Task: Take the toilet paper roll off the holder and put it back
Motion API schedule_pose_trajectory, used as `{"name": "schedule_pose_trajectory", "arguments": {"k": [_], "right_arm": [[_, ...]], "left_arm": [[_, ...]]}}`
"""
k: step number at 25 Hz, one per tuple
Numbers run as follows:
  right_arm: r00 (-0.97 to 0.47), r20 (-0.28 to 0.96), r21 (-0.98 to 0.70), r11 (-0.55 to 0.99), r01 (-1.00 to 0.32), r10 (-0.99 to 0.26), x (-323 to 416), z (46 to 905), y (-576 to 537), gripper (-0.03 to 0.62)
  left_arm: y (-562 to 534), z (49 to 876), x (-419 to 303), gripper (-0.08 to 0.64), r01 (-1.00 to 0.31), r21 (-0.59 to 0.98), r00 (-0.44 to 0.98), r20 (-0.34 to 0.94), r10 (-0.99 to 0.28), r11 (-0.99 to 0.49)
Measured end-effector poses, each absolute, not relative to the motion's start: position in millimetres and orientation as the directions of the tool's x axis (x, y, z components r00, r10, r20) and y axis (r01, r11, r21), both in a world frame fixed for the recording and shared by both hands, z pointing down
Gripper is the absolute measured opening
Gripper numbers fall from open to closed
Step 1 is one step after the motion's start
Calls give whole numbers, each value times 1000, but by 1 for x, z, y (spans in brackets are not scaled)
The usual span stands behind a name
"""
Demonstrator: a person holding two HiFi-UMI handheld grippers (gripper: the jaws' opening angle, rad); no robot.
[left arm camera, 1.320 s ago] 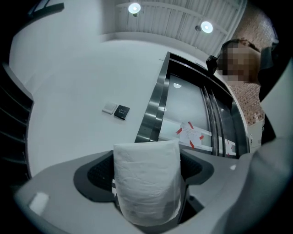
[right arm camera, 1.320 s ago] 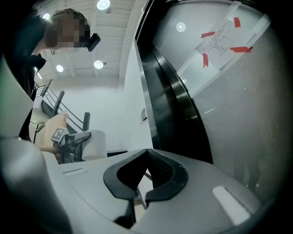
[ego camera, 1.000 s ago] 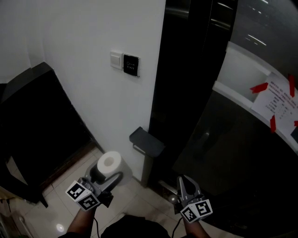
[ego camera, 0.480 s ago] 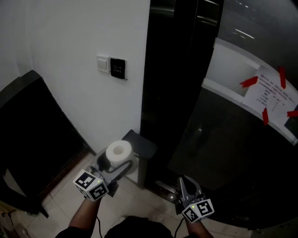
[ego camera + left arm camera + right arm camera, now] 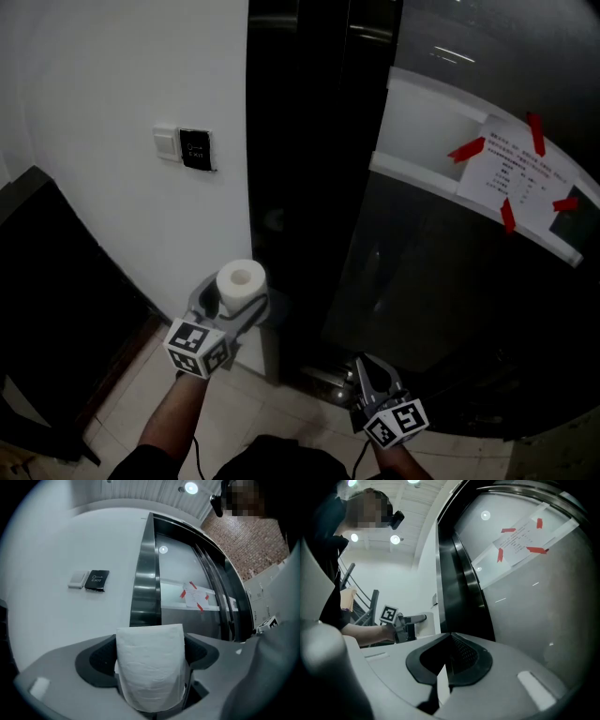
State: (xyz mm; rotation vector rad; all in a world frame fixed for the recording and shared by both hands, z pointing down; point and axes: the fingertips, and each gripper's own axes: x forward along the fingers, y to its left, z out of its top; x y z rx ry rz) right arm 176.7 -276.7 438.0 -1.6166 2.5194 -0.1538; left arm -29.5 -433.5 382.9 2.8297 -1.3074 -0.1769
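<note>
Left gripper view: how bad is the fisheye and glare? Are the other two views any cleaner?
Left gripper view: heavy fisheye, the door frame bows into an arc, corners go black, the ceiling light blows out, the toilet paper roll is slightly soft up close. Right gripper view: same bowing, lamp glare on the glass panel. Head view: least warped, roll sharp, door frame crushed to black.

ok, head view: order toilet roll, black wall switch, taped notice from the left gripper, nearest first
1. Toilet roll, between the left gripper's jaws.
2. Black wall switch, on the white wall above.
3. Taped notice, far right.
</note>
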Motion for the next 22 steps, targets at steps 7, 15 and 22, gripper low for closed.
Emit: {"name": "schedule_pose_trajectory", "arguments": {"k": [7,15,22], "right_arm": [[-360,-85,-162,370,-915,-929,191,432,-278,14],[-341,-89,-175,352,-920,-936,197,434,-283,14],[-346,-87,-180,357,-917,-934,196,437,-291,14]], "left_arm": [[-461,397,-13,428,-806,-40,592,-39,-805,-591],[-474,408,-6,428,-824,-55,565,-18,-825,-564],[-475,413,-6,428,-839,-79,542,-39,-839,-539]]}}
